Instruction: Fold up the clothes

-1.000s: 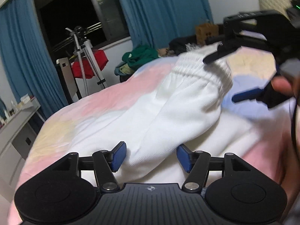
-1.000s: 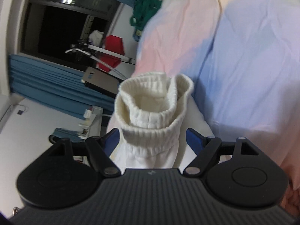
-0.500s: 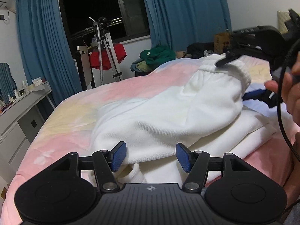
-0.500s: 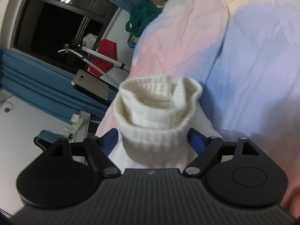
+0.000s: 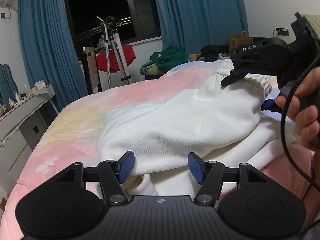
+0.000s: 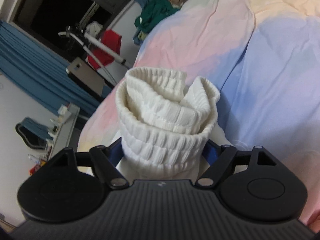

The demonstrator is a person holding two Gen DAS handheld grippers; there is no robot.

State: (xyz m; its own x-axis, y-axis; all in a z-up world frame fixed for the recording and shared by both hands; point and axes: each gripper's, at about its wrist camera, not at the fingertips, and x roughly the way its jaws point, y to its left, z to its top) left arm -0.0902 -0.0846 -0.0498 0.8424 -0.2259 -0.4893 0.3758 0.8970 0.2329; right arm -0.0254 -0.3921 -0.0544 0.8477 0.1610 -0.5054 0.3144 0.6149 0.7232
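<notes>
A white sweatshirt (image 5: pixel 180 124) lies partly folded on the pastel bedspread (image 5: pixel 76 124). My left gripper (image 5: pixel 161 167) is open, its blue pads on either side of the garment's near edge, a ribbed cuff (image 5: pixel 145 186) just below them. My right gripper (image 6: pixel 163 152) is shut on the garment's bunched ribbed hem (image 6: pixel 166 118) and holds it up at the far right; it also shows in the left wrist view (image 5: pixel 250 88).
A grey desk (image 5: pixel 24 112) with small bottles stands left of the bed. A garment steamer with a red cloth (image 5: pixel 114 60), a pile of green clothes (image 5: pixel 168 58) and blue curtains (image 5: pixel 46 46) are beyond the bed's far edge.
My right gripper has lowered the ribbed hem toward the bed and closed tighter on it. The lifted fabric has settled flatter. My left gripper has stayed open at the near edge.
</notes>
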